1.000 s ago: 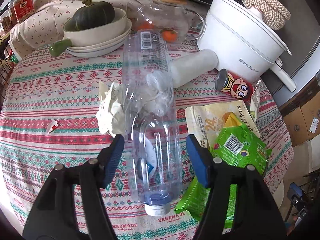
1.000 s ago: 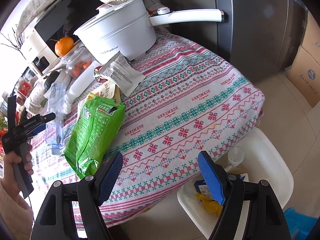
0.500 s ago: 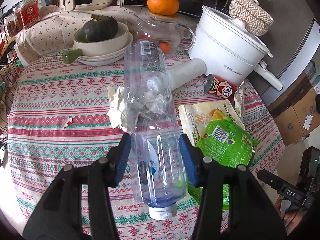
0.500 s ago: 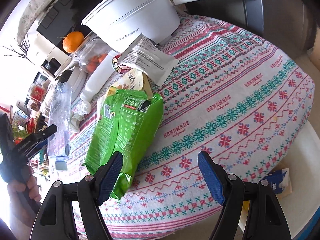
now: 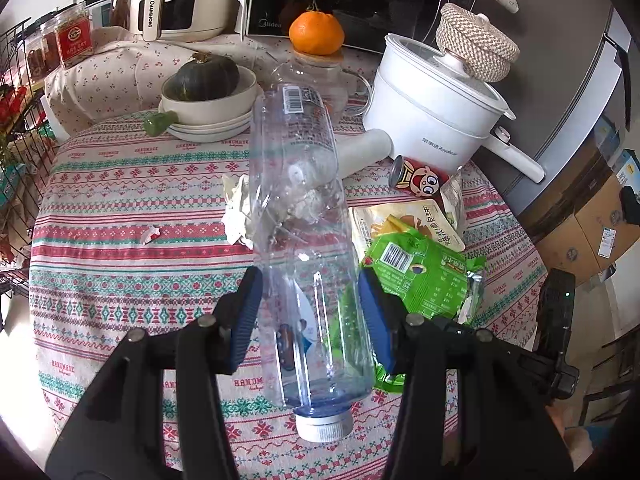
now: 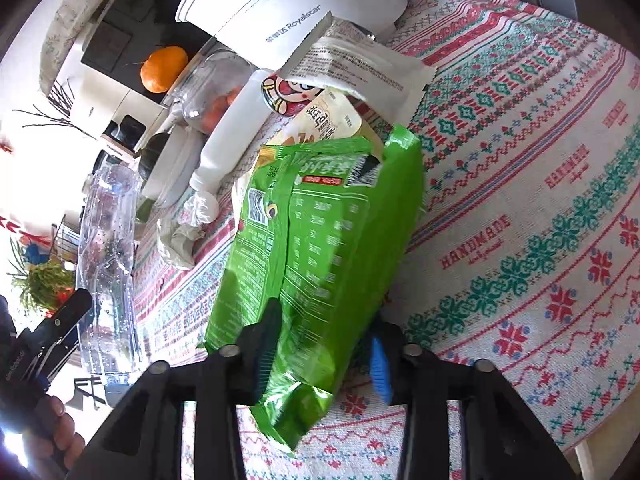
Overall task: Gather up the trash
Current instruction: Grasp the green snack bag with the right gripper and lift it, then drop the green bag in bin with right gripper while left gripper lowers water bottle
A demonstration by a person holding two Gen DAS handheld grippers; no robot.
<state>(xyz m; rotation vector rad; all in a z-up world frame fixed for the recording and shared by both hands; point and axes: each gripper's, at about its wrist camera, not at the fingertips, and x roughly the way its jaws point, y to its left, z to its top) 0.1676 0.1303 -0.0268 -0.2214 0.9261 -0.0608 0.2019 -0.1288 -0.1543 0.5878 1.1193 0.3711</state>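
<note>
Left wrist view showed "Royalstar" on the white cooker and "HANDMADE" woven across the tablecloth. The left gripper was clenched on a clear crumpled bottle, white cap nearest. The right gripper pinched the near end of a green snack bag on the cloth.

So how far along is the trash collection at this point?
Early. Nothing visibly binned yet. In hand: the left hand-held gripper is shut on the clear plastic bottle; the right hand-held gripper straddles the green snack bag, contact unclear. Left on the tablecloth: crumpled tissue, yellow wrapper, white packet.
</note>
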